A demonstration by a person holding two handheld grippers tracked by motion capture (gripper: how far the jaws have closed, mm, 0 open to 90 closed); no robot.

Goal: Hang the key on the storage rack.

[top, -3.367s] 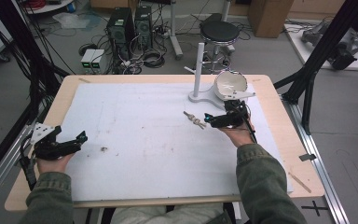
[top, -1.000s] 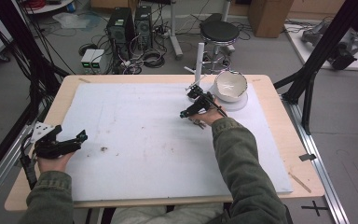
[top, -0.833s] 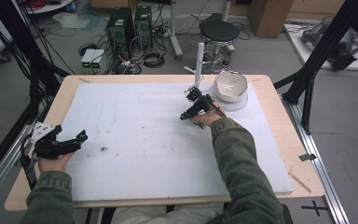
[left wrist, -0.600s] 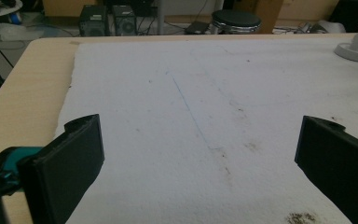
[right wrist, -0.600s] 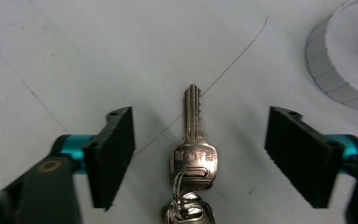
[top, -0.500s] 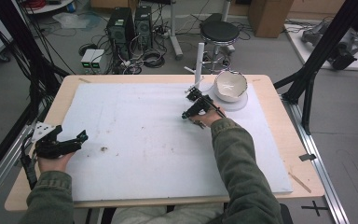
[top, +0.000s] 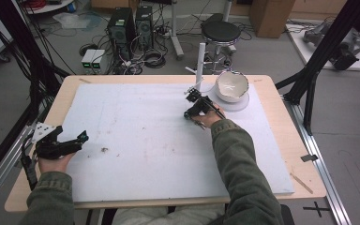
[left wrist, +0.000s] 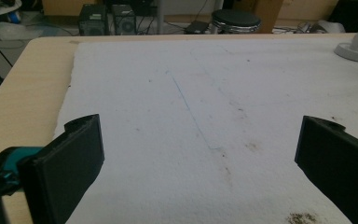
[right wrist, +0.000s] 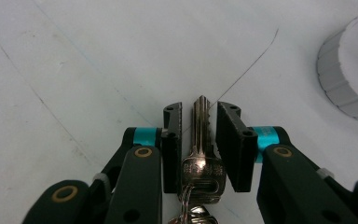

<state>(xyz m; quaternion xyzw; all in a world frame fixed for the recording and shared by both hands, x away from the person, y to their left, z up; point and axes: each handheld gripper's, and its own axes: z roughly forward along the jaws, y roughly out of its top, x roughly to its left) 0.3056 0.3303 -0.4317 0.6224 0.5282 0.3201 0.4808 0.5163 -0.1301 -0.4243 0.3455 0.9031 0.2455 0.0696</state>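
Right tongs [right wrist: 199, 122] closing around key [right wrist: 200, 140], low middle of frame, blade lying between the jaws, small gaps on both sides, so not pinched yet. Left tongs [left wrist: 200, 154] wide apart, resting idle on table [left wrist: 23, 93].

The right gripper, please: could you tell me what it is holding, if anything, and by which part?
A key lies between the right gripper; its jaws flank the blade, with small gaps showing, so no firm hold yet.
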